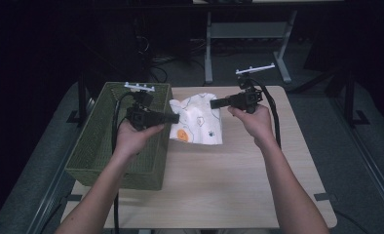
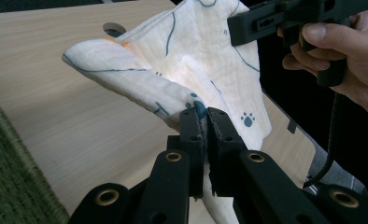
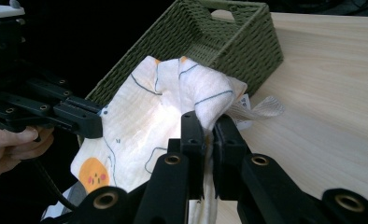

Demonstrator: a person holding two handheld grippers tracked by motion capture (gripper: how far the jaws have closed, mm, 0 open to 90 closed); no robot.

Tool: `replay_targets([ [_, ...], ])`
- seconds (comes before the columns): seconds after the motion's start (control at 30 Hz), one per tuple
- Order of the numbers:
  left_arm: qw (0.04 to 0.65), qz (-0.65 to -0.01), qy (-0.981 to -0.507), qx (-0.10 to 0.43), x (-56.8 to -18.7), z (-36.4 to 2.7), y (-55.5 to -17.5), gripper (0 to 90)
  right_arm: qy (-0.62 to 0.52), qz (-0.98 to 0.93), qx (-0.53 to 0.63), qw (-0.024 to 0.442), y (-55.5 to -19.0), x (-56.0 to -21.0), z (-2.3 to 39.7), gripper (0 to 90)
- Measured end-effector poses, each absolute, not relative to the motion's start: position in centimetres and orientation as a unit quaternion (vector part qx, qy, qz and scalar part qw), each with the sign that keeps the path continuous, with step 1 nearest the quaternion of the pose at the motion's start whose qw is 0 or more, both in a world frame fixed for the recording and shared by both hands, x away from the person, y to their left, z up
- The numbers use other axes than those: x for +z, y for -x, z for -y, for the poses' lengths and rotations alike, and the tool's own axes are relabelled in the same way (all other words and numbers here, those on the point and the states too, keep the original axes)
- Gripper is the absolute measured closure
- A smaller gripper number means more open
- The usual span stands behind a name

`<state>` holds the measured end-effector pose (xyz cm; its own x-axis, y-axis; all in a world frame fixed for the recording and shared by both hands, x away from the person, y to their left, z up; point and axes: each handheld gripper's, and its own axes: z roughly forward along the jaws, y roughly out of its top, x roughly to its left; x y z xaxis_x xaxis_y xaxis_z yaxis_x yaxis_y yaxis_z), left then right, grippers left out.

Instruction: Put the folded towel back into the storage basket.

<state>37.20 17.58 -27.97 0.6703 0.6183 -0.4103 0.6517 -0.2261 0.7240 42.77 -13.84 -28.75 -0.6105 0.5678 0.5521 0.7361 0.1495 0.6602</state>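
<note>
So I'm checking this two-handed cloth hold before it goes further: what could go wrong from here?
Each gripper pinches only a small fold near the cloth's edge: the left gripper and the right gripper. Pulling them apart might slip a corner free. The cloth's lower edge appears to touch the table, so it could drag. The basket stands beside the left hand, and a sideways swing could knock its rim.

Left gripper point(image 1: 173, 118): in my left hand point(image 1: 134, 138), jaws pointing right, pinched tight on a fold of cloth point(image 1: 200, 119).
Right gripper point(image 1: 214, 103): in my right hand point(image 1: 254, 121), jaws pointing left, clamped on the cloth's opposite edge.
Forearms: both reach forward from below, bare, angled slightly inward.
</note>
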Motion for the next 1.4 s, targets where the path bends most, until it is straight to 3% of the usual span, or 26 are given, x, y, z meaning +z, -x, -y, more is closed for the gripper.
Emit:
replay_targets([
  [1.4, 0.470, -0.425, -0.774, -0.006, -25.9, -26.6, -37.6, 86.0, 0.394, 0.772, -0.490, 0.098, -44.6, -26.1, 4.4, 84.2],
])
